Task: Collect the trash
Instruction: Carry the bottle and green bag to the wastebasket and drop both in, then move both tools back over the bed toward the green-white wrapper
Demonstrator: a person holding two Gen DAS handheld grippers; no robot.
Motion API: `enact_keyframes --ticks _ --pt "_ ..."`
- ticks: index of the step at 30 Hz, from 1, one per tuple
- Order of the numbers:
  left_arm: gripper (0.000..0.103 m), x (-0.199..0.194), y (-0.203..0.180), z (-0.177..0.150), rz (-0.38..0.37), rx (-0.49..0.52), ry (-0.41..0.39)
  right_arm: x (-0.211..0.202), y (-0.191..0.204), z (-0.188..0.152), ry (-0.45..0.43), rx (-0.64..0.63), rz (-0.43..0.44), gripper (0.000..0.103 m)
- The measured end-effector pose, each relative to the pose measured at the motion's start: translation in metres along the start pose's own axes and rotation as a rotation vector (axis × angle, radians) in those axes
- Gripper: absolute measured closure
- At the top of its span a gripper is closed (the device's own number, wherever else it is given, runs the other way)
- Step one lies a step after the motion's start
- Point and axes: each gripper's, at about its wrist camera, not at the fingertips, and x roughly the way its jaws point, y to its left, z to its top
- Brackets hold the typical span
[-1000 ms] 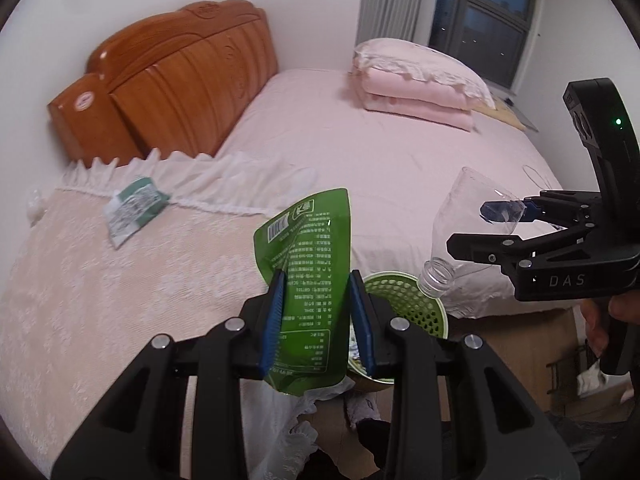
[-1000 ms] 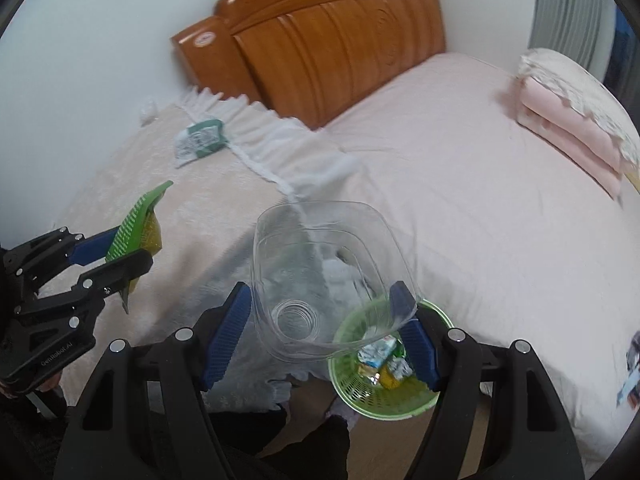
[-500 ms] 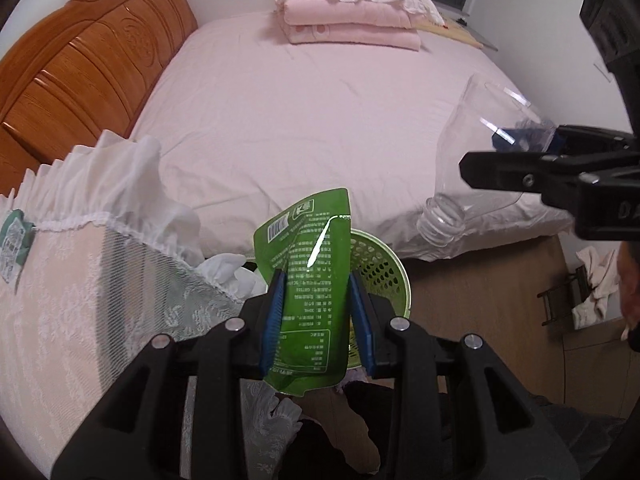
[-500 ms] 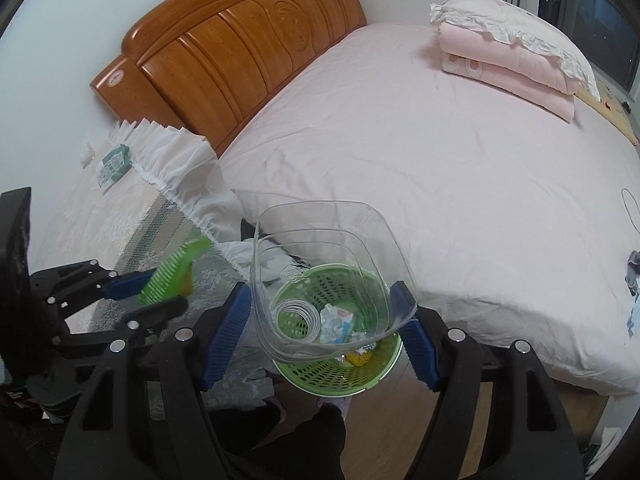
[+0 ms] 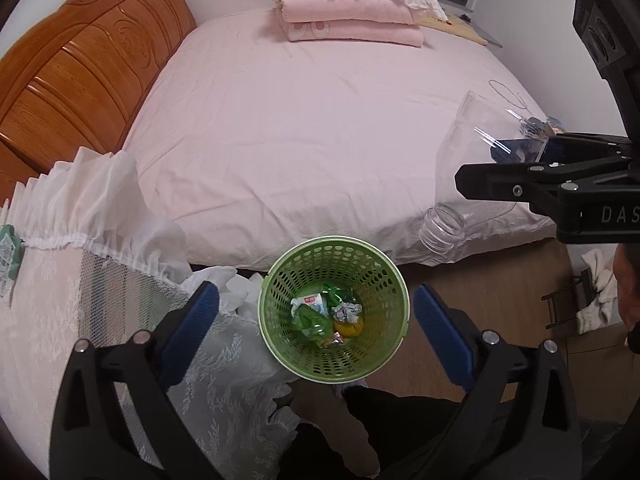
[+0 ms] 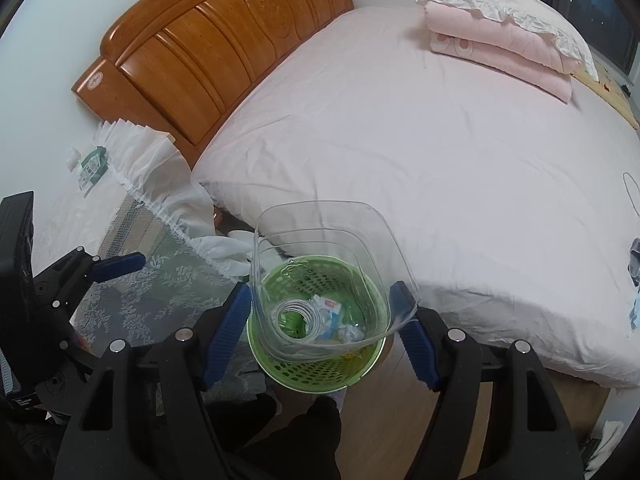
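A green perforated trash basket [image 5: 390, 280] stands on the floor beside the bed and holds several wrappers, among them a green pouch [image 5: 306, 318]. My left gripper [image 5: 316, 322] is open and empty, straddling the view of the basket from above. My right gripper [image 6: 326, 320] is shut on a clear plastic bottle [image 6: 320, 248], mouth pointing down over the basket [image 6: 320, 372]. From the left wrist view the bottle [image 5: 460, 184] hangs to the basket's upper right. A small green-white wrapper [image 6: 93, 164] lies on the lace-covered surface at the left.
A pink bed [image 5: 320, 120] with a wooden headboard [image 5: 80, 68] and folded pink bedding [image 5: 352, 20] fills the back. A white lace cloth [image 5: 80, 280] covers the surface at left. Wooden floor [image 5: 480, 300] lies right of the basket. Cloths [image 5: 596, 292] lie at far right.
My left gripper has opened and let go of the green pouch, which now lies in the basket. Both grippers have moved closer over the basket; the bottle stays held.
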Motion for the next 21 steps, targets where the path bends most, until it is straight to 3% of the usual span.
enact_keyframes --ticks 15,21 --pt "0.008 -0.059 0.047 -0.017 0.142 -0.131 -0.083 0.014 0.021 0.001 0.033 -0.044 0.034 0.031" --pt "0.008 -0.076 0.067 -0.03 0.192 -0.225 -0.106 0.038 0.044 -0.004 0.101 -0.092 0.069 0.031"
